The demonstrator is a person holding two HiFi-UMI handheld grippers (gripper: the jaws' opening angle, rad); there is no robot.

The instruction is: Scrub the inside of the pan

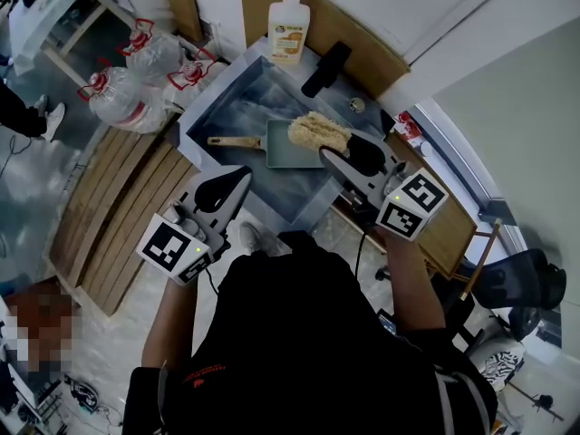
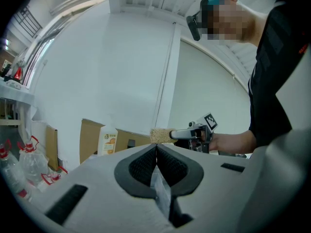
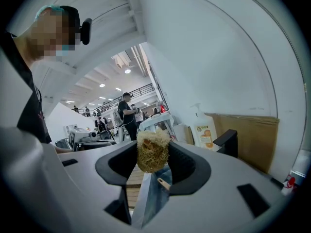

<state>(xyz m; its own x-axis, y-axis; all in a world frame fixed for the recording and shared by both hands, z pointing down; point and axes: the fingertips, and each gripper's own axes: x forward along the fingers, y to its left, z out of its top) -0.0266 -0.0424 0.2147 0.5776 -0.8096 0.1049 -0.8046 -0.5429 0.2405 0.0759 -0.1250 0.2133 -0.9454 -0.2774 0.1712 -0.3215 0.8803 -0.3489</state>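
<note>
Rt gripper (image 1: 347,159) clamps tight on scrub pad (image 1: 317,132), by far-right corner of pan (image 1: 288,150). Pan lies mid-sink (image 1: 231,107), wooden handle pointing left. My lt gripper (image 1: 225,188): jaws pressed together, empty, at sink's near edge.

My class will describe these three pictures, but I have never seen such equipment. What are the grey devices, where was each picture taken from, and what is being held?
There is no robot here: a person holds a grey two-jaw gripper in each hand. One picture comes from a camera on the person's head, looking down. The other two come from cameras riding on the grippers.

Below is a blue-grey sink containing a rectangular grey pan with a wooden handle. A pale pump bottle with an orange label stands behind.

The right gripper clamps a straw-coloured fibrous scrubber over the pan. The left gripper is empty, jaws together.
</note>
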